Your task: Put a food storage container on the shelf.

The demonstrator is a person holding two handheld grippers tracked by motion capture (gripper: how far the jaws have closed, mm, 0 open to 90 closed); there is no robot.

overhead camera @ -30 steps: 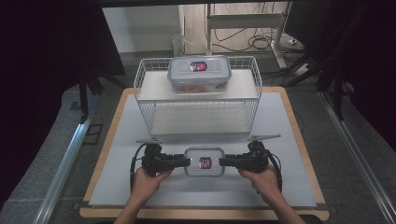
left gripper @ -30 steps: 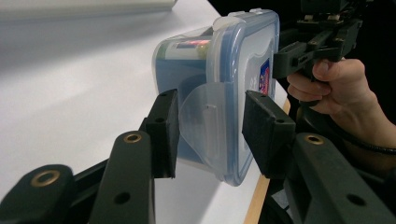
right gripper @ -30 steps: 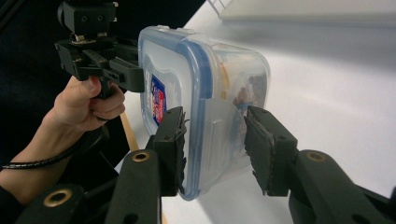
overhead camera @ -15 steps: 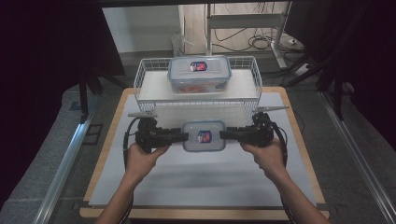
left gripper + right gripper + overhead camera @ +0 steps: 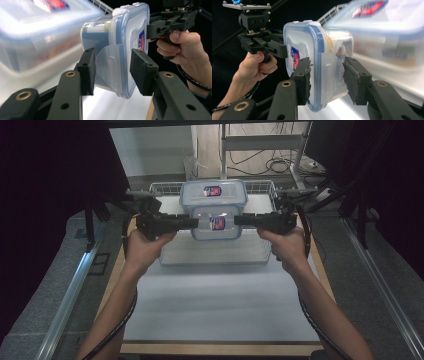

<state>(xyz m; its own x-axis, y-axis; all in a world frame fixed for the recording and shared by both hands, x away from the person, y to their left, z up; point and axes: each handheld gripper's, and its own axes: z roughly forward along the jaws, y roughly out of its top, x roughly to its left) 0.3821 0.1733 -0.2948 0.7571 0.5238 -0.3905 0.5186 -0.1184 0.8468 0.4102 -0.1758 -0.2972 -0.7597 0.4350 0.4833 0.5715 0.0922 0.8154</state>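
A small clear box with a blue-rimmed lid [image 5: 216, 223] hangs in the air in front of the white wire basket [image 5: 215, 254], held from both ends. My left gripper [image 5: 196, 223] is shut on its left end, and my right gripper [image 5: 238, 220] is shut on its right end. In the left gripper view the pads [image 5: 141, 70] clamp the lid and the base of the box [image 5: 125, 35] across a side latch. In the right gripper view the box [image 5: 322, 47] sits the same way between the jaws of my right gripper [image 5: 325, 77].
A bigger clear box with a blue lid [image 5: 212, 195] lies on top of the wire basket, right behind the held one. The basket stands at the far end of a white mat [image 5: 215, 305] on a wooden board. Metal rails [image 5: 70, 290] run along both sides.
Both hands have lifted the small box off the mat and carried it up and away from the person, to just in front of the basket and the bigger box.
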